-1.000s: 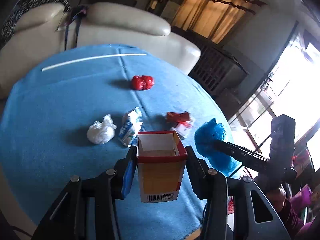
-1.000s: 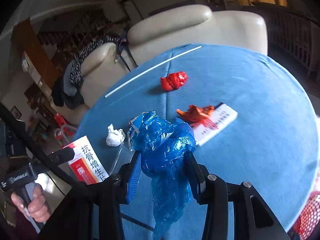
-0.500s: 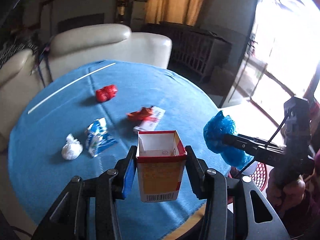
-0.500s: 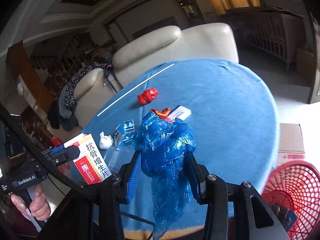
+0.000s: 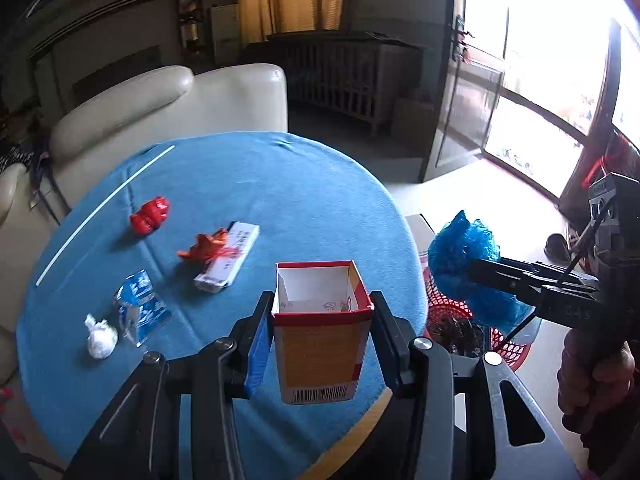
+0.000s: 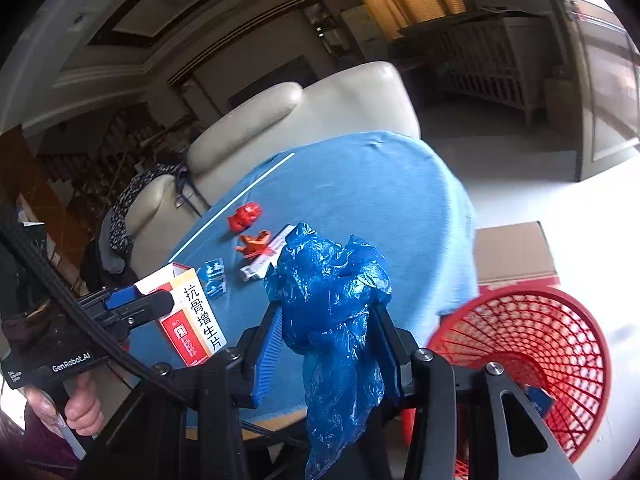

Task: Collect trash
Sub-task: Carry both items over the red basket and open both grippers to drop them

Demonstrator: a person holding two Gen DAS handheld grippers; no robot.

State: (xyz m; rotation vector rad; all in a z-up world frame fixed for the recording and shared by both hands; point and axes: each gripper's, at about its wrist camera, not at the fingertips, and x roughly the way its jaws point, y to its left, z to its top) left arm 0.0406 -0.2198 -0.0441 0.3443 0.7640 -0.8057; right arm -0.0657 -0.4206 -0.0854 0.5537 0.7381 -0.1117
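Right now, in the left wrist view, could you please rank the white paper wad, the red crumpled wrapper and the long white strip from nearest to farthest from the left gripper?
1. White paper wad: nearest the left gripper, low on the left.
2. Red crumpled wrapper: mid-table, farther back on the left.
3. Long white strip: farthest, along the cloth's far-left edge by the sofa.
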